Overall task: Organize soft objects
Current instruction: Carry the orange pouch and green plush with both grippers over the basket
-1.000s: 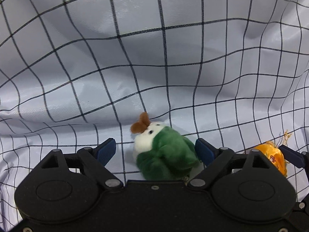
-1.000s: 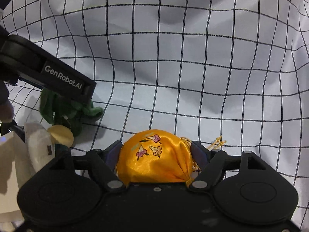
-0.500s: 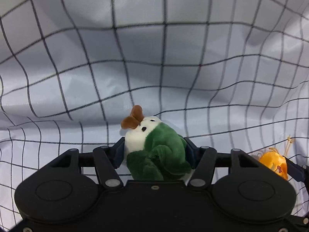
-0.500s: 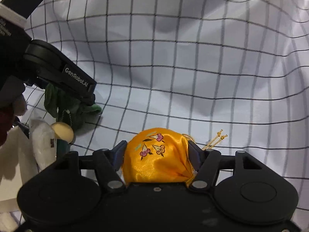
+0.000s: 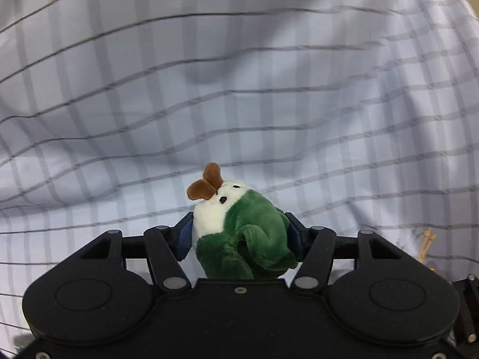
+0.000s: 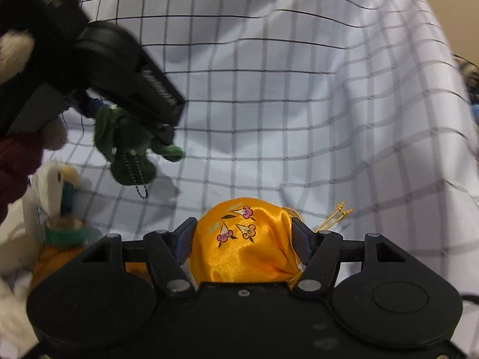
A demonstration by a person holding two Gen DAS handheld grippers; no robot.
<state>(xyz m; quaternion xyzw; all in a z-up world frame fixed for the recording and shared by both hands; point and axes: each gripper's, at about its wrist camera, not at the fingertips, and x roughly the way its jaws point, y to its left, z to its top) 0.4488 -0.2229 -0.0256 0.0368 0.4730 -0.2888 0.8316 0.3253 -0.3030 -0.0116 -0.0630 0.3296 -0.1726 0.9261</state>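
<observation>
My left gripper (image 5: 238, 233) is shut on a green and white plush toy (image 5: 242, 233) with a brown bow and holds it above the checked cloth (image 5: 239, 89). The toy also shows in the right wrist view (image 6: 128, 146), hanging from the left gripper (image 6: 134, 125) with a small bead chain below it. My right gripper (image 6: 244, 239) is shut on an orange satin pouch (image 6: 244, 239) with a flower print and gold cords, lifted off the cloth (image 6: 299, 104).
A white plush (image 6: 51, 185) with a teal band and an orange item (image 6: 51, 257) lie at the left in the right wrist view. The wrinkled white checked cloth fills both views. A beige wall (image 6: 449, 0) shows past its top right edge.
My left gripper closed on the green plush and lifted it. My right gripper, holding the orange pouch, rose too. Both views now sit higher above the cloth.
</observation>
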